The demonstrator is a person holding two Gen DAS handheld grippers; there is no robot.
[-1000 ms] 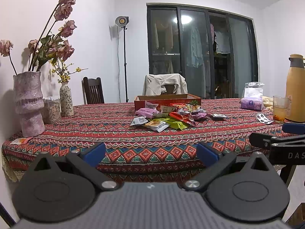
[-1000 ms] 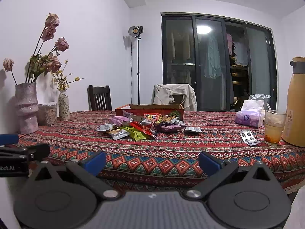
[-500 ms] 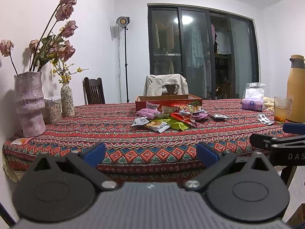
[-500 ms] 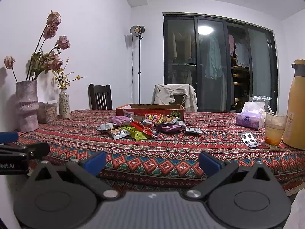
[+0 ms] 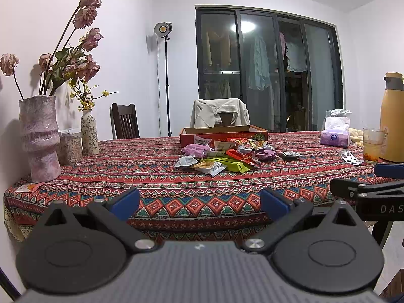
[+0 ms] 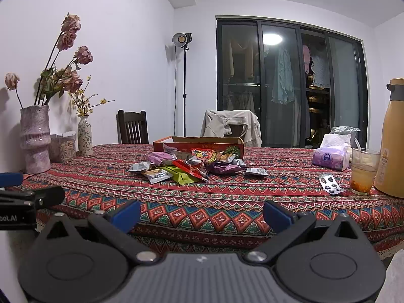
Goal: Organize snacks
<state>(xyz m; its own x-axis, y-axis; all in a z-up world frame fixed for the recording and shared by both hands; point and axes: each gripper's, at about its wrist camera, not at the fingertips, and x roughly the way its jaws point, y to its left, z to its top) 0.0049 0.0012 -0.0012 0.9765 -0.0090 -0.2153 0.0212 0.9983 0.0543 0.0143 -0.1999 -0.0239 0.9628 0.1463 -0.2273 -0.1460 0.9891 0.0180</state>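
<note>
Left wrist view: left hand-held gripper point(image 5: 199, 203) spread wide, empty, at near desk point(image 5: 126, 176) edge. Right hand-held gripper point(image 6: 202, 214) likewise spread, empty. Snacks point(image 6: 186, 165) heaped mid-desk, touching near wall of red box point(image 6: 199, 145). Far right: glass point(image 6: 363, 171) beside thermos point(image 6: 392, 139).

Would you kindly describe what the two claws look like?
Both match: the left claw and right claw have blue pads on black linkage arms, round black discs, silver pivot screws and a ribbed grey body. White lettering marks each one's side. No cables or sleeves show.
</note>
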